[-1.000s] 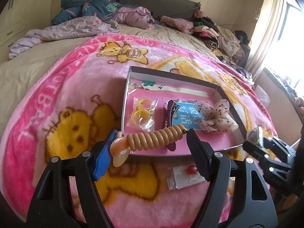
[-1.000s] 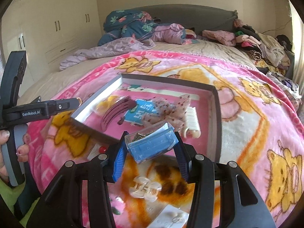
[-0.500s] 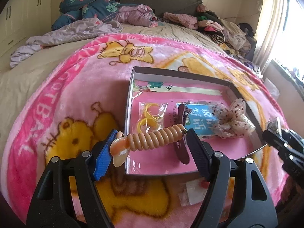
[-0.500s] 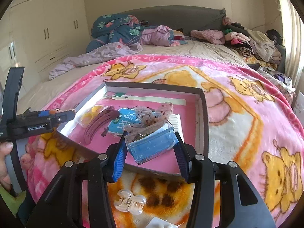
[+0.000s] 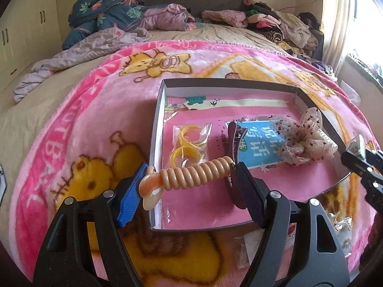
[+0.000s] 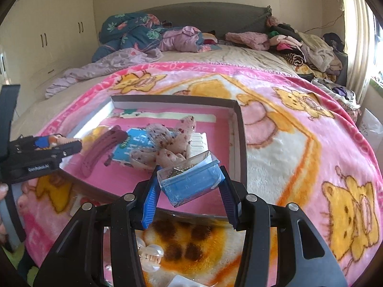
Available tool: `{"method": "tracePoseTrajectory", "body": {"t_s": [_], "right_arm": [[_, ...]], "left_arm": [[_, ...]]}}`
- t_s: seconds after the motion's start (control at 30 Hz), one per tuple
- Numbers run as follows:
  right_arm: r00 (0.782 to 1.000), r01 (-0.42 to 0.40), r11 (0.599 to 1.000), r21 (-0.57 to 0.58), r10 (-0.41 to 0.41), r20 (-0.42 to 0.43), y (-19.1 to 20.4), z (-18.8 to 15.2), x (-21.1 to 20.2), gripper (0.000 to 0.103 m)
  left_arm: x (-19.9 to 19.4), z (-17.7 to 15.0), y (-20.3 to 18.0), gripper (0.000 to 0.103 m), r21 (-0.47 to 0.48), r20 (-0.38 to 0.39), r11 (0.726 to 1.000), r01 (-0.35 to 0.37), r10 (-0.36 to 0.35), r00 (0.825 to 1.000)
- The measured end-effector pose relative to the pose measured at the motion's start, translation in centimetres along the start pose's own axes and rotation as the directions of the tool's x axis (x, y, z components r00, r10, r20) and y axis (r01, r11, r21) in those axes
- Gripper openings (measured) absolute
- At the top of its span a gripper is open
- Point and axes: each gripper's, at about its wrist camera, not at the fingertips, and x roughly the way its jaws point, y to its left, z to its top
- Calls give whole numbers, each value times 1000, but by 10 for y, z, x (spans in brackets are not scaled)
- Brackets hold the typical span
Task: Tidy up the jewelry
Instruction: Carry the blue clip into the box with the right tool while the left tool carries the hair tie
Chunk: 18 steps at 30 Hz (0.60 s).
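My left gripper (image 5: 189, 179) is shut on a peach ribbed hair clip (image 5: 191, 174), held crosswise over the near left corner of the shallow box (image 5: 155, 129). In the right wrist view my right gripper (image 6: 189, 186) is shut on a small blue box with a clear lid (image 6: 191, 181), tilted, above the box's near edge (image 6: 191, 212). The box (image 6: 240, 129) has a pink floor and holds a maroon hair clip (image 5: 235, 141), a bag of yellow rings (image 5: 189, 141), a blue card (image 5: 256, 141), a speckled scrunchie (image 5: 308, 141) and a white comb clip (image 6: 197, 143).
The box lies on a pink bear-print blanket (image 5: 79, 129) spread over a bed. Loose on the blanket near me lie a clear claw clip (image 6: 150, 253) and small plastic packets (image 5: 249, 244). Piled clothes (image 6: 299, 45) and bedding (image 5: 115, 16) sit at the headboard. Wardrobes (image 6: 47, 35) stand left.
Both grippers have moved forward and lower over the box, each still holding its item. The box now fills more of both views.
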Motion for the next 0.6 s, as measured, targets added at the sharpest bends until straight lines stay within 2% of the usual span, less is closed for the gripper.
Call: {"method": "tracePoseTrajectory", "body": {"t_s": [0.33,0.6], "right_arm": [[999,8,1000,28,-7,-45,-4,-4,20,45],[998,4,1000,26,-2,-60,0,-3,33,45]], "left_arm": [[9,-1,-24,65,44,-12,998,36,-35,999],[12,1,-25,65,22,1,996,88,-89,996]]}}
